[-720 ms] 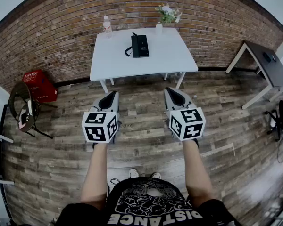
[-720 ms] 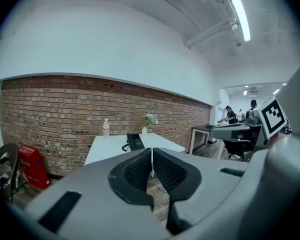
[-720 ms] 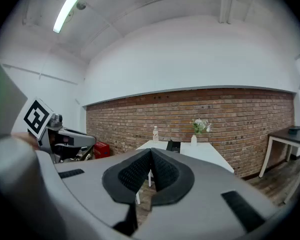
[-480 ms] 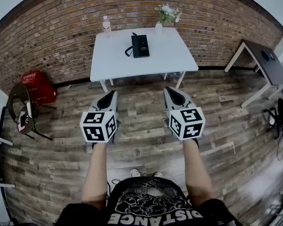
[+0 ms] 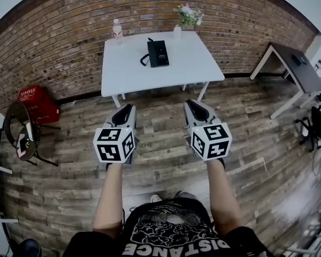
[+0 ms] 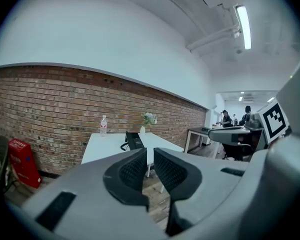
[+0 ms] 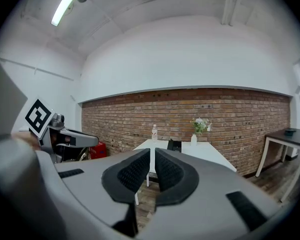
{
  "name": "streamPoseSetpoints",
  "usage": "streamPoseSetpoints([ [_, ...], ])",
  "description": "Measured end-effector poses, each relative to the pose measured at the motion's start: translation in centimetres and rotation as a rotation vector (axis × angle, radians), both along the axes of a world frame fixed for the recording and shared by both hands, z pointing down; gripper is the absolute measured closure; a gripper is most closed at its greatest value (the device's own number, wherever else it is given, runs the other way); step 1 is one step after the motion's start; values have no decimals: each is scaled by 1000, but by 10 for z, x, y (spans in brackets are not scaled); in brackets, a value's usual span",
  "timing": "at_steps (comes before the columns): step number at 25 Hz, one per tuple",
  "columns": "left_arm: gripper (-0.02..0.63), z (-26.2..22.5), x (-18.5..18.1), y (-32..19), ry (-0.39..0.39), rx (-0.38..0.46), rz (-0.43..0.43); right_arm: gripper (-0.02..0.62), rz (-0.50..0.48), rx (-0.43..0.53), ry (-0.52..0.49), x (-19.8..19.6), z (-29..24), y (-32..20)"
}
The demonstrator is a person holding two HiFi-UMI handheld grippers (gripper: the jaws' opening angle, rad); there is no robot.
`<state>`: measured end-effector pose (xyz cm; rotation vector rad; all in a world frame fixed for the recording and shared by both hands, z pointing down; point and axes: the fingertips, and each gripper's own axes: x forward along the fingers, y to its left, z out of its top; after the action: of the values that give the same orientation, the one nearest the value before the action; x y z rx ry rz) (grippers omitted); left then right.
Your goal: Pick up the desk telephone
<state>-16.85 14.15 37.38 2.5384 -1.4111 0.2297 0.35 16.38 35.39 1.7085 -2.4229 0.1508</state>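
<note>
Both pairs of jaws are pressed together, empty, on the left gripper (image 6: 150, 156) and the right gripper (image 7: 152, 156), held side by side above the wood floor (image 5: 160, 146). Well ahead, the black telephone (image 5: 158, 53) lies untouched on the white table (image 5: 123, 71) by the brick wall (image 5: 69, 25).

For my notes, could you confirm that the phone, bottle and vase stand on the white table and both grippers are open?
Not open: the left gripper and right gripper are shut, as the gripper views show. The rest is right.
</note>
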Motion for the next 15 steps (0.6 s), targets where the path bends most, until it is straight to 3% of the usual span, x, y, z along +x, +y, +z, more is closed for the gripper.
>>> streamPoseSetpoints([
  [4, 542, 3, -3, -12, 24, -11, 6, 546, -1, -6, 9, -4, 4, -9],
  [15, 466, 14, 6, -70, 19, -28, -15, 503, -22, -17, -13, 8, 17, -73],
])
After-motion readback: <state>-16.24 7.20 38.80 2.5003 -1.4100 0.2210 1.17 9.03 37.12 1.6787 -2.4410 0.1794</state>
